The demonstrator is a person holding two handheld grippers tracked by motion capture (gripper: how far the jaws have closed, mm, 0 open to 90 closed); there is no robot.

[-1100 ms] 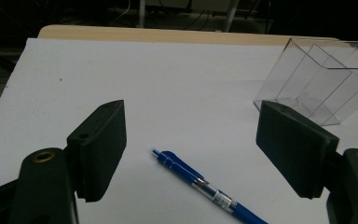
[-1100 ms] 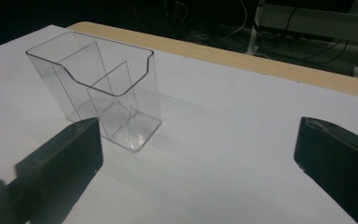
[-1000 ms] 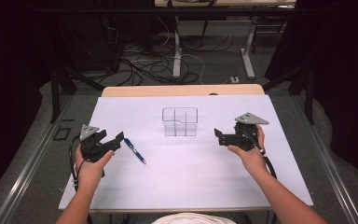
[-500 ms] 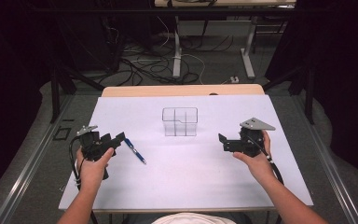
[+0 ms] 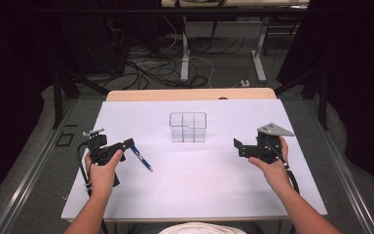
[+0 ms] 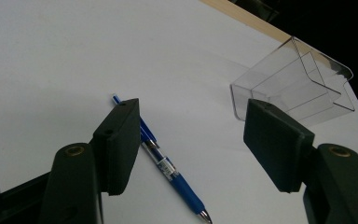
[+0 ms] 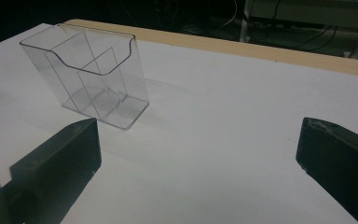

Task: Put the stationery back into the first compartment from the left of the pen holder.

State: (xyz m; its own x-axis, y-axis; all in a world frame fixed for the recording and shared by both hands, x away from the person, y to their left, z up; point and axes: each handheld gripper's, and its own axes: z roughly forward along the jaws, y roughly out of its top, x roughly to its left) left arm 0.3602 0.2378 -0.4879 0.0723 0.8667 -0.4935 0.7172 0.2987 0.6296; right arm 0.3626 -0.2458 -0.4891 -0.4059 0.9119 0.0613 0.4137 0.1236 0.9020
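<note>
One blue pen lay flat on the white tabletop, left of centre, tip toward the person. Left claw hovered just beside its upper end; in the left gripper view the pen ran under the left jaw and out between the two, jaws partly spread, having just been narrowing, pads not pressing on the pen. Nothing pinched. The left hand held that claw low over the sheet.

One clear plastic organizer stood upright near the tabletop's far middle, well apart from the pen. Inner walls split it into compartments; the exact count was hard to tell through the clear plastic, at least three seen in the right gripper view. All compartments were empty. Front wall was lower than the back, with a stepped cut.

Right claw was held to the right of the organizer, apart from it, pointing left toward the middle. Its jaws were spread wide, with bare tabletop between them. Right hand gripped it from behind.

Count: one pen, one organizer, two claws.
</note>
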